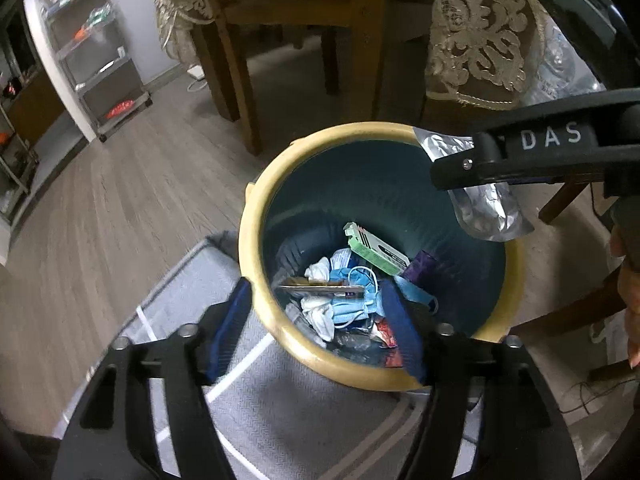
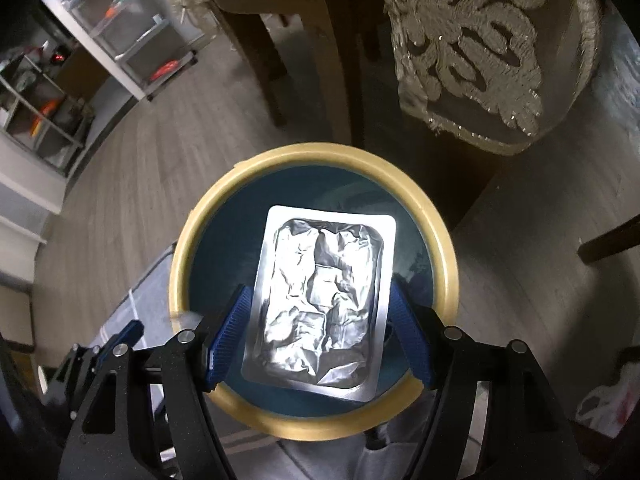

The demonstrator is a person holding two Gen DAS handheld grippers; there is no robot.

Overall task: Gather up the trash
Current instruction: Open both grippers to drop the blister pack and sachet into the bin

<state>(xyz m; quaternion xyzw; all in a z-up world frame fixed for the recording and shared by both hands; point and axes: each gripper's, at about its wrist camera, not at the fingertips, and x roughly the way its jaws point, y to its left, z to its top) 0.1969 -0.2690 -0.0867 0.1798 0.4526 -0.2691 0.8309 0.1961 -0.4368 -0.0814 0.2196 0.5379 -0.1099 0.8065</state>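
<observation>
Hanging over the bin (image 2: 224, 208), the right gripper (image 2: 318, 332) clamps a crinkled foil pack (image 2: 320, 300) by its two long edges, its blue pads (image 2: 224, 332) pressed against either side so the pack lies flat across the bin's mouth and hides most of what lies below. From the left wrist view the same pack (image 1: 492, 208) shows tilted at the bin's (image 1: 256, 216) far right rim, pinched under the black arm of the right gripper (image 1: 464, 164), with part of a hand (image 1: 630, 300) at the frame's right edge. The left gripper (image 1: 320, 320) stands apart with nothing between its pads (image 1: 230, 320), poised over the near rim. The bin has a tan rim and a dark teal liner, and at its bottom lie a green box (image 1: 376, 252), blue masks (image 1: 352, 300), white tissues (image 1: 320, 312) and other wrappers too jumbled to name. It stands partly on a grey mat (image 1: 280, 408) with white lines, on a wood-look floor (image 1: 120, 200). Behind it are chair legs (image 1: 236, 72) and a patterned cloth (image 1: 480, 40) hanging down; a drawer unit (image 1: 100, 64) stands by the wall at left.
</observation>
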